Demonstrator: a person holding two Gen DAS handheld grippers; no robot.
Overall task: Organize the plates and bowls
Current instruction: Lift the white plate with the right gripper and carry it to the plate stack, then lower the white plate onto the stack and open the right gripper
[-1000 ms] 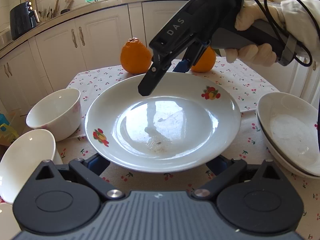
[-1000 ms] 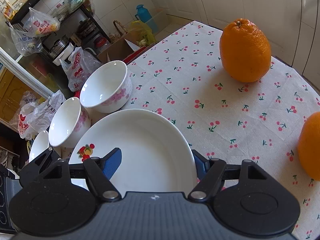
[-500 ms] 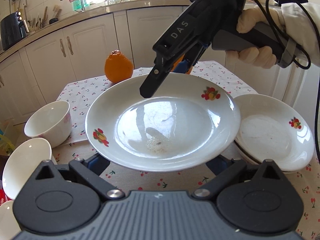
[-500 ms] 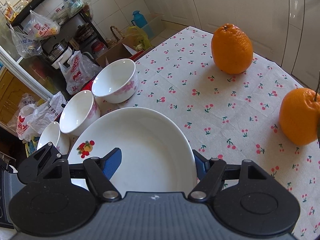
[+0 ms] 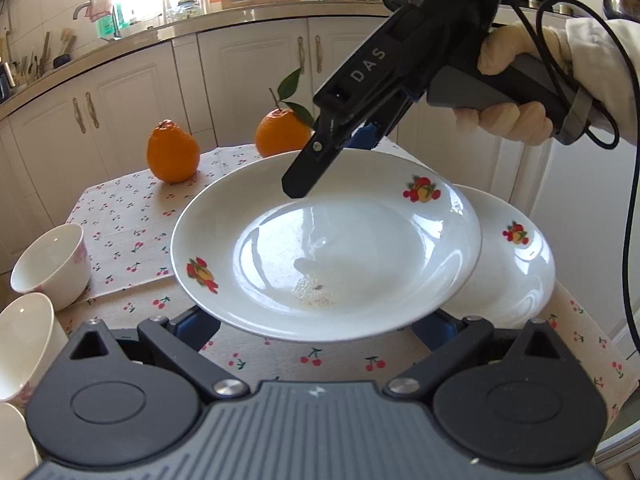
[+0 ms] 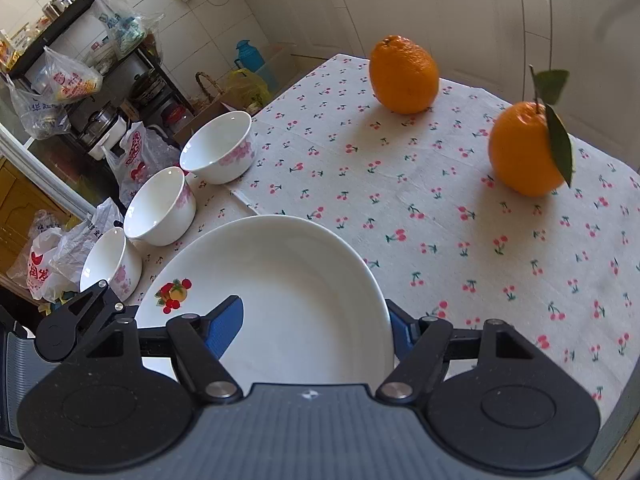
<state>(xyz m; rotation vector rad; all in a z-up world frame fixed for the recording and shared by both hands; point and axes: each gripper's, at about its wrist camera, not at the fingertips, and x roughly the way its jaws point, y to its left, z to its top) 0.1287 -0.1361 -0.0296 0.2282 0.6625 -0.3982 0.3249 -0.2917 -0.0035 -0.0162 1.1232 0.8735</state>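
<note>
A white plate with fruit prints (image 5: 328,248) hangs in the air above the table. My right gripper (image 5: 332,160) is shut on its far rim, one finger over it and one under. The same plate fills the lower part of the right wrist view (image 6: 280,300), between the blue pads. My left gripper (image 5: 316,328) sits under the plate's near rim with its fingers spread wide; whether they touch it is hidden. A stack of like plates (image 5: 516,256) lies on the table, partly under the held plate's right edge. Three white bowls with pink flowers (image 6: 218,148) (image 6: 160,206) (image 6: 110,266) stand along the table's left edge.
Two oranges (image 6: 404,74) (image 6: 524,148) sit on the far part of the cherry-print tablecloth (image 6: 440,220). White kitchen cabinets (image 5: 132,108) stand behind the table. Shelves and plastic bags (image 6: 68,80) crowd the floor beyond the bowls.
The held plate has risen and moved right, so it now overlaps the stack of plates. Both grippers have pulled back from the oranges, which look smaller and farther away.
</note>
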